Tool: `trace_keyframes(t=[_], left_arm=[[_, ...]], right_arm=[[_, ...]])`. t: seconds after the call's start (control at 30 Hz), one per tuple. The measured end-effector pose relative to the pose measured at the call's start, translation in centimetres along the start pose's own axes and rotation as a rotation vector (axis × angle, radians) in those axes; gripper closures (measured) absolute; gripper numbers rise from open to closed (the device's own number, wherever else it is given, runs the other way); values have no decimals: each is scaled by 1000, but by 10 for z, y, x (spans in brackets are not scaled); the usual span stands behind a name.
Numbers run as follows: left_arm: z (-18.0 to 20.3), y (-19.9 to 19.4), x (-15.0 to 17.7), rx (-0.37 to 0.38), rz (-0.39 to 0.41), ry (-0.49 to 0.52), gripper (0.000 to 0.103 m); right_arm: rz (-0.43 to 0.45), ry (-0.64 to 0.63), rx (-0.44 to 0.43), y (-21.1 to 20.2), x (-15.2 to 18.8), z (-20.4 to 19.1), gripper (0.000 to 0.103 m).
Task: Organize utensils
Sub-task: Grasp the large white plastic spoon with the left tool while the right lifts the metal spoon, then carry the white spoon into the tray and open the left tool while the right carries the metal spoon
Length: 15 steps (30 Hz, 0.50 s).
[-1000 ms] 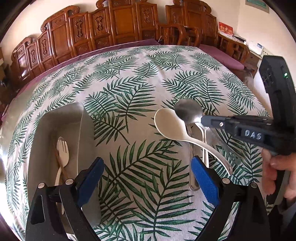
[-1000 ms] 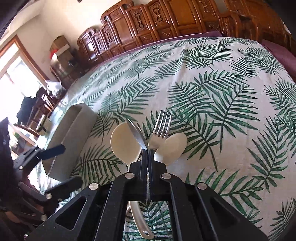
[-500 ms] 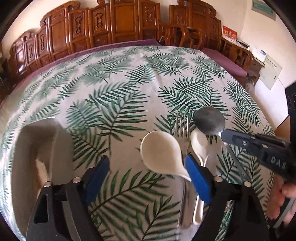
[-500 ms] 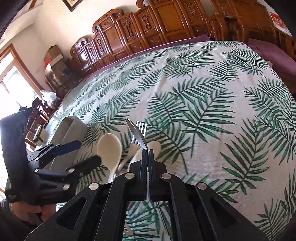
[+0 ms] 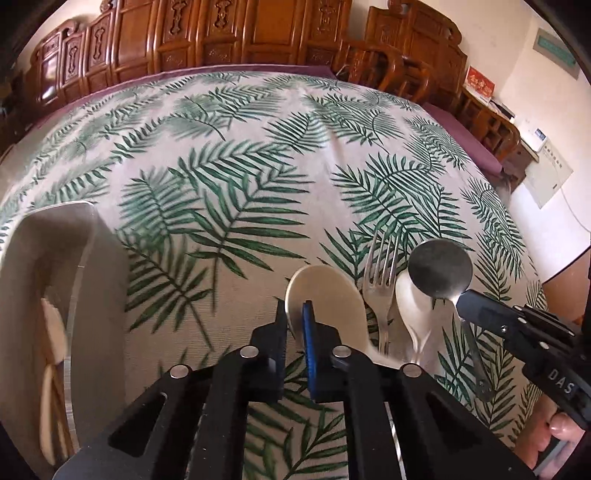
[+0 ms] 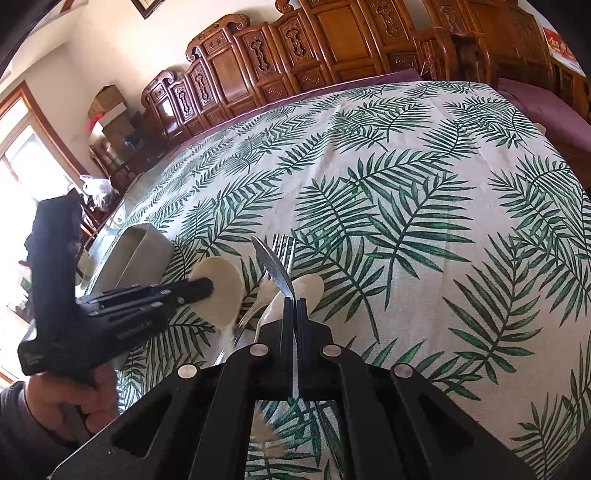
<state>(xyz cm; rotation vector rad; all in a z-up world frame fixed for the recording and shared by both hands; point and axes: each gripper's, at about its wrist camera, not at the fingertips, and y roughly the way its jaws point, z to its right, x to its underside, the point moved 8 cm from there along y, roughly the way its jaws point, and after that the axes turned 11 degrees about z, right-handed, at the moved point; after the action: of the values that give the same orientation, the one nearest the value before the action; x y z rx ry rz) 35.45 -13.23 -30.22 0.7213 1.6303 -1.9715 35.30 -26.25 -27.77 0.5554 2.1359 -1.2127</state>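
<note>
My left gripper [image 5: 294, 314] has its jaws closing on the left rim of a large cream spoon [image 5: 328, 295], and the blue pad presses against the bowl. The right wrist view shows it from the side, left gripper [image 6: 207, 286] on the cream spoon [image 6: 221, 291]. My right gripper [image 6: 291, 302] is shut on the neck of a metal spoon [image 6: 275, 266], held just above the cloth. In the left wrist view that metal spoon [image 5: 439, 269] sticks out of the right gripper [image 5: 465, 301]. A metal fork [image 5: 382, 266] and a smaller cream spoon [image 5: 413, 306] lie between them.
A grey metal tray [image 5: 85, 258] stands at the left with a cream fork [image 5: 55, 332] lying in it; it shows as the tray [image 6: 144, 243] behind the left gripper. The leaf-print tablecloth [image 5: 240, 177] stretches back to carved wooden chairs [image 5: 221, 33].
My left gripper moved right from beside the tray to the large cream spoon and closed from wide open onto its bowl rim. The right gripper kept hold of the metal spoon, almost still.
</note>
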Motion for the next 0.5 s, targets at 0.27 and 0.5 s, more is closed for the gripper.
trace_keyframes(t=[0.27,0.5], left_arm=[[-10,-47,-17,17,71,36,100],[-30,-97,-37,8,155,75,100]], right_arm=[[17,-9,-20,-9,1,-26,101],[38,-53,-43,-18,-2,-72,101]])
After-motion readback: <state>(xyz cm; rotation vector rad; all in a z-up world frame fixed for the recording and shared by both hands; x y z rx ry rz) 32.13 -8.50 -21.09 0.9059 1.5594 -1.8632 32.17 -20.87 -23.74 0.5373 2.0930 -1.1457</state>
